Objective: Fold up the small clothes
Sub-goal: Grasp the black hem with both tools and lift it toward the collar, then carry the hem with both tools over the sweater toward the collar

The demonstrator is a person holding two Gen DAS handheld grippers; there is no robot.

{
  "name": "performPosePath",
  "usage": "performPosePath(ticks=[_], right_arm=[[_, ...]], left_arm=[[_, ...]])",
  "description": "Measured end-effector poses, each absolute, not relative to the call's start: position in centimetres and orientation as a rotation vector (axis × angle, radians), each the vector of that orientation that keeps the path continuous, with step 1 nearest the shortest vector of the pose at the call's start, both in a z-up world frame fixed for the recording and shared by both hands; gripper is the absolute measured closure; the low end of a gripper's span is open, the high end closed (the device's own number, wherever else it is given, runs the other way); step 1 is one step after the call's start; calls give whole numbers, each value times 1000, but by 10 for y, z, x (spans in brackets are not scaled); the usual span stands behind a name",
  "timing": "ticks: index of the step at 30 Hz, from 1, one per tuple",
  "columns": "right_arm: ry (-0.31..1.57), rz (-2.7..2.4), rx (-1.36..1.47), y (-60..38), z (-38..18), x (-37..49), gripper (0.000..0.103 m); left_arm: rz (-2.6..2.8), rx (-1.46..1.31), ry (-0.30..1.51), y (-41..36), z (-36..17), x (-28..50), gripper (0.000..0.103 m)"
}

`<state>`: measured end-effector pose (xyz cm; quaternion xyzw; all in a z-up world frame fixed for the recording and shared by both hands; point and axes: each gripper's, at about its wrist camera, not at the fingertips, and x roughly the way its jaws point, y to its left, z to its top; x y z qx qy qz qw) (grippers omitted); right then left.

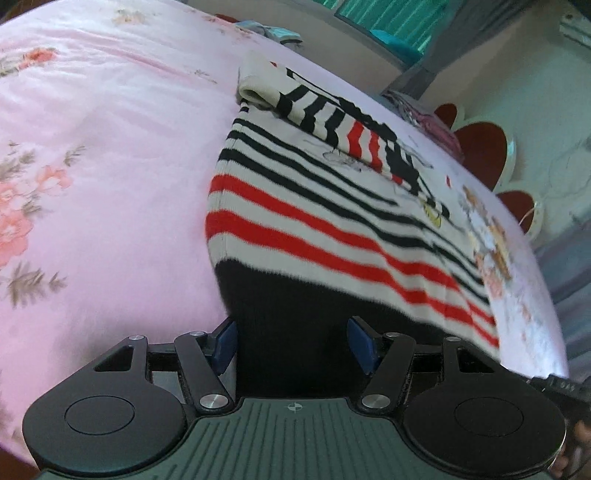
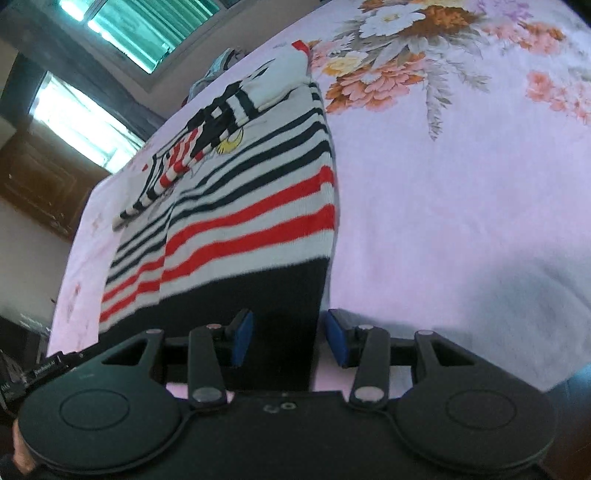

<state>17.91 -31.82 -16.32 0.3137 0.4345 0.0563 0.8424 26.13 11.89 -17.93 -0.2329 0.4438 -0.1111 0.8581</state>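
A small white sweater [image 1: 314, 206] [image 2: 258, 206] with black and red stripes and a black hem lies flat on the pink flowered bedsheet [image 1: 110, 184] [image 2: 461, 203]. Its sleeves are folded across the chest. My left gripper [image 1: 291, 343] sits low over the hem's left corner, its blue pads [image 1: 225, 341] apart with black hem fabric between them. My right gripper [image 2: 290, 338] straddles the hem's right corner. Its jaws stand apart, and a strip of pink sheet shows between the right pad [image 2: 338, 338] and the hem's edge.
More clothes lie bunched at the bed's far end [image 1: 280, 33] and beside the red scalloped headboard [image 1: 484, 144]. A window [image 2: 147, 33] and a wooden cabinet [image 2: 40, 177] stand beyond the bed. Wide bare sheet spreads on both outer sides of the sweater.
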Motion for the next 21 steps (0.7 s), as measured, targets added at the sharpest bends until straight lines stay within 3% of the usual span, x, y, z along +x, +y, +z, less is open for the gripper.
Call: performPosePath(ticks=[5, 7, 11, 14, 16, 18, 21], right_arm=[[926, 163, 759, -320, -173, 190, 60], [944, 213, 760, -315, -174, 187, 60], [942, 261, 764, -313, -176, 179, 62], [946, 248, 812, -320, -181, 183, 76], [950, 247, 808, -322, -181, 187, 93], [950, 223, 743, -320, -174, 189, 97], [846, 238, 681, -325, -146, 178, 97]], left_arm=[[-259, -561, 915, 120, -185, 272, 41], [-281, -601, 914, 123, -188, 265, 53], [-325, -644, 921, 129, -196, 253, 60], [-311, -658, 919, 129, -198, 258, 62], [-304, -624, 919, 123, -195, 265, 77], [-291, -602, 914, 121, -190, 268, 97], [-288, -653, 789, 130, -172, 252, 97]])
